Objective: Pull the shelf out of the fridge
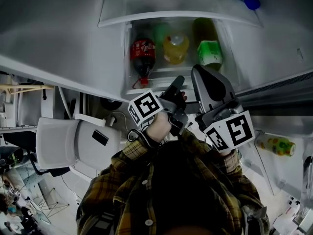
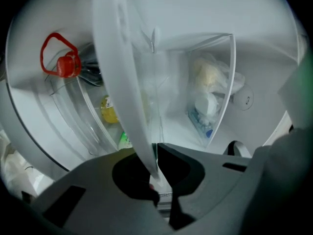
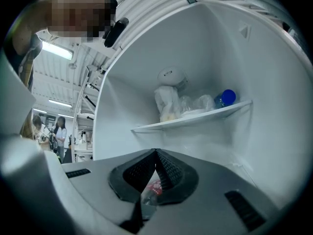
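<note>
The fridge stands open in front of me. In the left gripper view, my left gripper (image 2: 155,173) is shut on the white front rim of a glass shelf (image 2: 122,82), which runs up from the jaws. In the head view the left gripper (image 1: 178,81) reaches into the compartment below the upper shelf (image 1: 181,16). My right gripper (image 1: 196,70) hovers just to its right, at the fridge's mouth. In the right gripper view, the right gripper (image 3: 155,153) is shut with nothing between its fingertips.
A red-capped cola bottle (image 1: 143,55), a yellow juice bottle (image 1: 176,48) and a green carton (image 1: 210,55) sit in the compartment by the held shelf. The upper shelf (image 3: 195,117) carries plastic bags and a blue-capped bottle (image 3: 226,98). A bottle (image 1: 276,145) sits in the door rack at the right.
</note>
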